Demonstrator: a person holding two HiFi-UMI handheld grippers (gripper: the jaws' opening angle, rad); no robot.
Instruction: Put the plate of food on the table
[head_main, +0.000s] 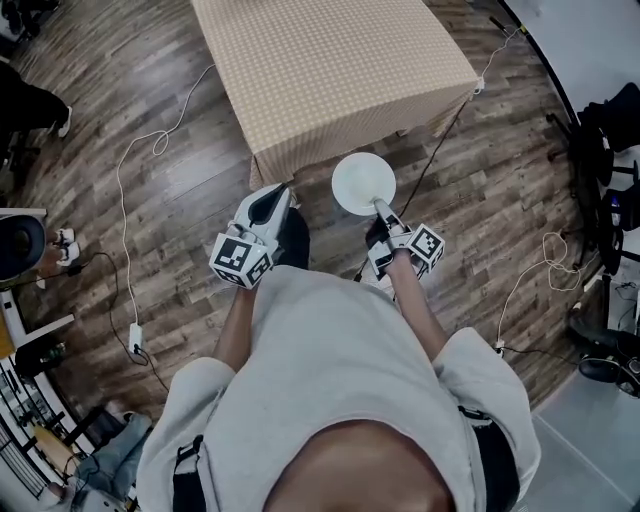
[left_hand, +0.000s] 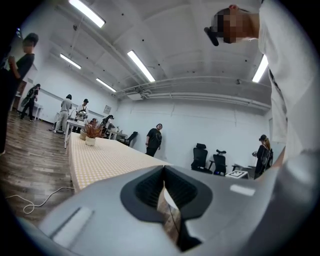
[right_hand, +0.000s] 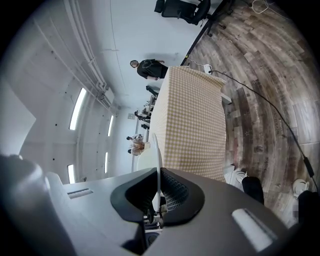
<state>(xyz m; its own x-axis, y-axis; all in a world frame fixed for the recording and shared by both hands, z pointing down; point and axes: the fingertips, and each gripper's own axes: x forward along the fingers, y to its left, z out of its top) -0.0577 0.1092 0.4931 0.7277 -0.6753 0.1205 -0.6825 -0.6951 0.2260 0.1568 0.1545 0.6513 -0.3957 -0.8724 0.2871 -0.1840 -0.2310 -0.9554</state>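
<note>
Both bare forearms were extended forward from the torso, left forearm (head_main: 234, 322) and right forearm (head_main: 417, 303) roughly parallel. The left gripper (head_main: 272, 200) pointed away from the body, its marker cube (head_main: 241, 259) nearest the wrist. In the left gripper view its jaws stood together with nothing between them. The right gripper (head_main: 381, 208) was held slightly farther right. Its jaws were clamped on the near rim of a white plate (head_main: 360, 180), seen edge-on between the pads (right_hand: 172, 192).

A white cable (head_main: 119, 220) loops over the wood floor (head_main: 150, 90) at the head view's left. What seem office chairs (left_hand: 200, 158) stand at the left gripper view's lower right.
</note>
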